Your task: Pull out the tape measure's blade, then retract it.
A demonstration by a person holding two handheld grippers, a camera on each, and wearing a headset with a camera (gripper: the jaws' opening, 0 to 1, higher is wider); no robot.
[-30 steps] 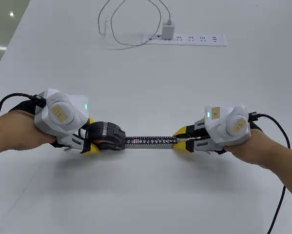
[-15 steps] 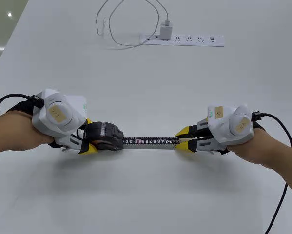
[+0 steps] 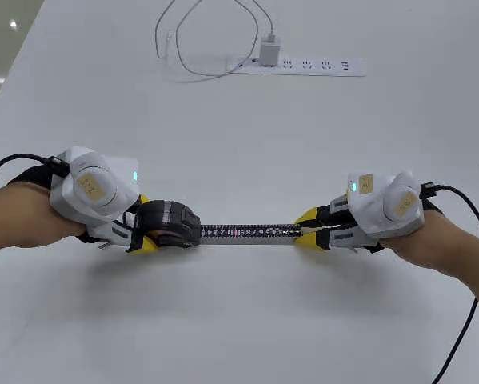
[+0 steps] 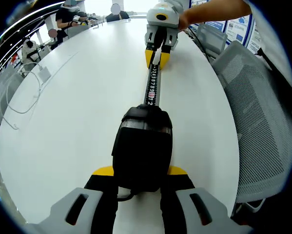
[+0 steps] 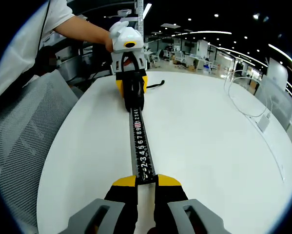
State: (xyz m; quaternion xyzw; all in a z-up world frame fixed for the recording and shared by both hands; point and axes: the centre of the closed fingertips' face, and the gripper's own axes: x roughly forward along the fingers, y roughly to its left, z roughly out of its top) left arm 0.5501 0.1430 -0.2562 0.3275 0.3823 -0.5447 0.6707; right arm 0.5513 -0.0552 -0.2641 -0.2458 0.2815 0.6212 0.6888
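Note:
A black tape measure case (image 3: 168,223) lies on the white table, held in my left gripper (image 3: 145,237), which is shut on it; the case (image 4: 142,146) sits between the yellow-tipped jaws in the left gripper view. The dark numbered blade (image 3: 247,233) runs right from the case to my right gripper (image 3: 308,231), which is shut on the blade's end. In the right gripper view the blade (image 5: 140,153) stretches from my jaws to the case (image 5: 132,90) at the far end. The right gripper (image 4: 158,51) faces me in the left gripper view.
A white power strip (image 3: 303,66) with a charger and a looping white cable (image 3: 193,40) lies at the table's far side. Black cords trail from both grippers. Grey mesh chairs (image 4: 255,107) stand beside the table edge.
The right gripper has moved further right with the blade's end, so more blade shows between the case and the jaws. The left gripper and case have held roughly still.

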